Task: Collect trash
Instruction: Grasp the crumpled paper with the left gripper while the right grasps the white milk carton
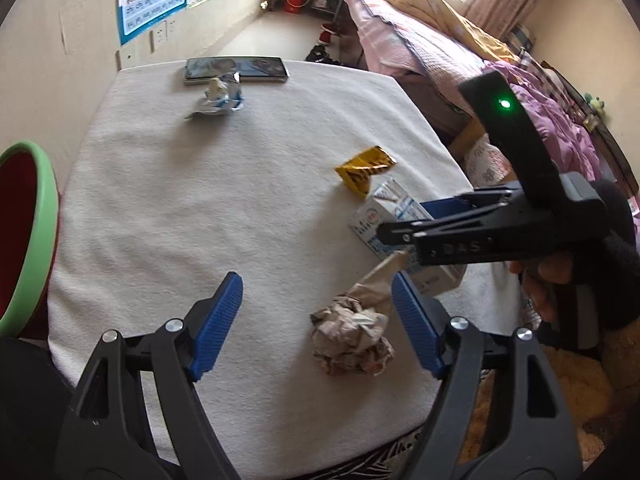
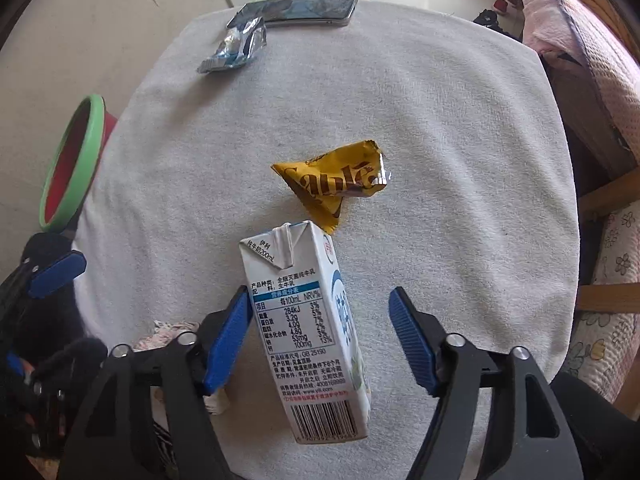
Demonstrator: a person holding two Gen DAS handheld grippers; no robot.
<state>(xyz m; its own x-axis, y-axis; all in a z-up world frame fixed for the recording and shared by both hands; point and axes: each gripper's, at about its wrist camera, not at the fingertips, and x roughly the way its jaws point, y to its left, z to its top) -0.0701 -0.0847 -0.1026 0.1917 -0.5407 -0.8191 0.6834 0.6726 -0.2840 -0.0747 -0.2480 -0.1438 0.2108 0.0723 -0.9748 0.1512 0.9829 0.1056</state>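
Tongs are hanging over the table's near edge: the left gripper (image 1: pixel 316 320) is standing wide open around the crumpled paper ball (image 1: pixel 352 340), pads not touching it, while the right gripper (image 2: pixel 320 340) is sitting partly open astride the milk carton (image 2: pixel 308 328), its left pad at the carton's side and its right pad clear, so nothing is being held. Farther out, a yellow wrapper (image 2: pixel 332 184) is lying mid-table and a silver wrapper (image 2: pixel 236 52) near the far edge beside a phone (image 2: pixel 304 10). All four pieces are still waiting; the green-rimmed bin (image 1: pixel 24 232) is standing off the left edge
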